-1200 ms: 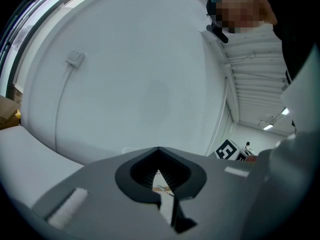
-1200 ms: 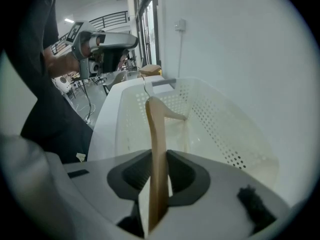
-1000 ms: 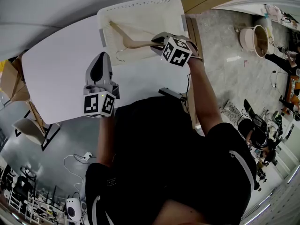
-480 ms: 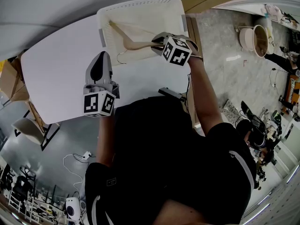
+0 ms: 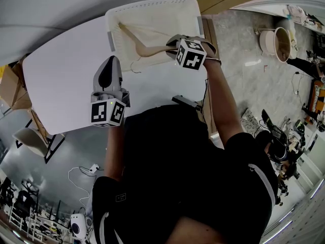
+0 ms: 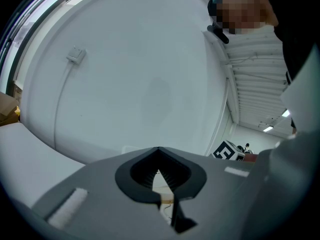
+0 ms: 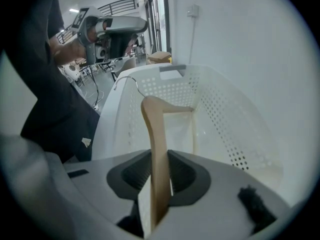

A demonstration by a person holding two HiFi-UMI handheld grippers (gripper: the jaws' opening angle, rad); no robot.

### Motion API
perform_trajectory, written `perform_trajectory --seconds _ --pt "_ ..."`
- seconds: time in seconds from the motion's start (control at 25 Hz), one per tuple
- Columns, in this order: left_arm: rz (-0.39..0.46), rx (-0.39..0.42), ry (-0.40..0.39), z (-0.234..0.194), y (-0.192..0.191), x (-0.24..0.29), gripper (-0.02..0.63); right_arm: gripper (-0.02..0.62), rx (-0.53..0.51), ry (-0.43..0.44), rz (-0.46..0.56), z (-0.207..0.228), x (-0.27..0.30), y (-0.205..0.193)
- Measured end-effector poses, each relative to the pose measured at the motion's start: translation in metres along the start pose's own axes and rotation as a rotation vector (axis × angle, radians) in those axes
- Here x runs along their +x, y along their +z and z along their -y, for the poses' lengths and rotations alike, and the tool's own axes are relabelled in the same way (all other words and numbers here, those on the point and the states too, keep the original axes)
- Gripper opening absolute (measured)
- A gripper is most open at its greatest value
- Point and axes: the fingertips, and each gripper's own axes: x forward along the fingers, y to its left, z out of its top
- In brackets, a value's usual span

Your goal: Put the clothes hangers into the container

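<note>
with hanger [image 5: 147, 49] pinched in right gripper [image 5: 170, 43], bring hook inside basket [image 5: 152, 4] before releasing; hold left gripper [image 6: 159, 176], pressed together, outside basket.

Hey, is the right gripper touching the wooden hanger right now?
Touching. The right gripper view shows the wooden hanger passing between the jaws of the right gripper, which hold one of its arms over the white basket.

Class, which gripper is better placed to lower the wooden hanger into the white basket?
Right. The right gripper grips the wooden hanger over the white basket; the left gripper hangs empty over the table.
</note>
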Motion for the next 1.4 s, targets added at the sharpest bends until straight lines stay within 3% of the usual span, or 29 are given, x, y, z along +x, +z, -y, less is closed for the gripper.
perform_trajectory --seconds 0.92,1.4 --pt "-0.002 -0.008 0.001 0.0003 -0.0026 -0.0008 0.005 0.098 -0.011 0.011 -0.033 0.0016 0.0041 -0.0041" --pt "0.007 -0.003 0.002 0.0034 -0.0017 -0.0076 0.005 0.130 -0.002 -0.006 -0.039 0.0025 0.0004 -0.0058"
